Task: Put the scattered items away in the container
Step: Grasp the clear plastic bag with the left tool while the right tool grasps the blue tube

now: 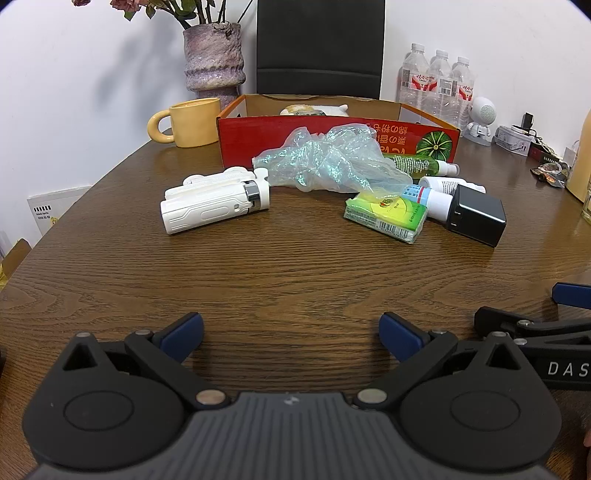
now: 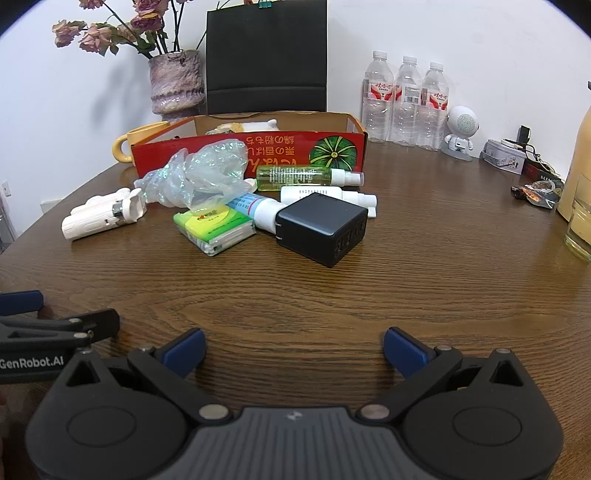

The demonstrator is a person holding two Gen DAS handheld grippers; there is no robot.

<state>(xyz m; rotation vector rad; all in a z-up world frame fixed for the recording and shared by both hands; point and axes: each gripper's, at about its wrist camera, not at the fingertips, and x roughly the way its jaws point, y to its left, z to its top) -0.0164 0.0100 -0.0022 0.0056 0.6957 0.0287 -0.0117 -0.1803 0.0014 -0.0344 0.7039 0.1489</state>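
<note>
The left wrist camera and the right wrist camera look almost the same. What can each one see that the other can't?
Only the left wrist view shows the whole yellow mug and the white paper against the wall.

Only the right wrist view shows the pink flower heads, the glass at the table's right edge, and the charger's ports.

Both show the red box, crumpled plastic bag, tissue pack, black charger, three water bottles, and each one's own open tongs.

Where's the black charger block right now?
In the right wrist view the black charger block lies on the wooden table, centre frame, right of the green tissue pack, touching the white bottle, in front of the red box.
</note>
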